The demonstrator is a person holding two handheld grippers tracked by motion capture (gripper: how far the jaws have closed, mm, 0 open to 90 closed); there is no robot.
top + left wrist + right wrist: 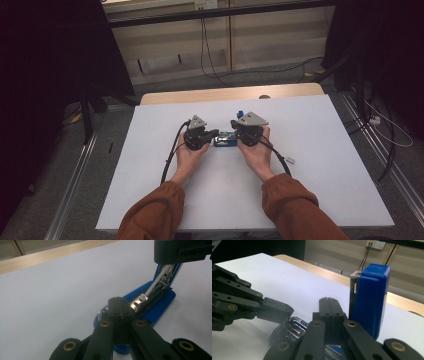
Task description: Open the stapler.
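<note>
Behind the right hand-held gripper (329, 301), the stapler (369, 300) base hides.

A stapler (226, 139) lies on the desk (320, 165), near its middle, between the two claws. The left claw (216, 133) meets it from the left, over its base; the right claw (234, 124) stands just right of it, beside its raised top arm (370, 300).

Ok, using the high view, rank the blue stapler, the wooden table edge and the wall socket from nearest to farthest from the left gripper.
1. Blue stapler: just right of the left gripper, opened up, between the two grippers.
2. Wooden table edge: beyond the white tabletop, at the far side.
3. Wall socket: farthest, at the top of the view, on the wall.
</note>
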